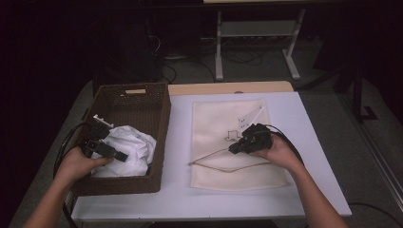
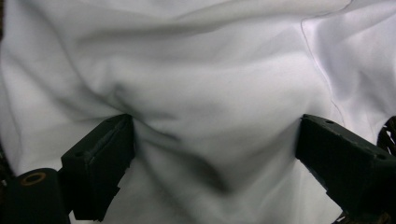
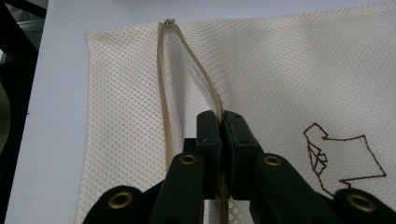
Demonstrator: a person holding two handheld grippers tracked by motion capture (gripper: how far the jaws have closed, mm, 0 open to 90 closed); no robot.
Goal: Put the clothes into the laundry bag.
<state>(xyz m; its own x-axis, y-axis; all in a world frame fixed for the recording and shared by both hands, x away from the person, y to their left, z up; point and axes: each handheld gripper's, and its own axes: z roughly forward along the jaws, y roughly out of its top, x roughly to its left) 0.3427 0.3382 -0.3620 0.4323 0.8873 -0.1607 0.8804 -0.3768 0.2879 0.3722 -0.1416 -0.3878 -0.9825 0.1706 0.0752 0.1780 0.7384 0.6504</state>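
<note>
White cloth [image 1: 128,147] is seen bunched inside a brown woven basket [image 1: 161,118] at the left of the high view. The left gripper [image 1: 124,157] is pressed down into this cloth, its jaws spread wide apart with fabric bulging between them in the left gripper view. At the centre right, a cream mesh bag [image 1: 214,118] is laid flat on the white table [image 1: 180,194]. The right gripper [image 3: 222,116] is clamped together on one edge of the bag's open zipper [image 3: 163,84].
</note>
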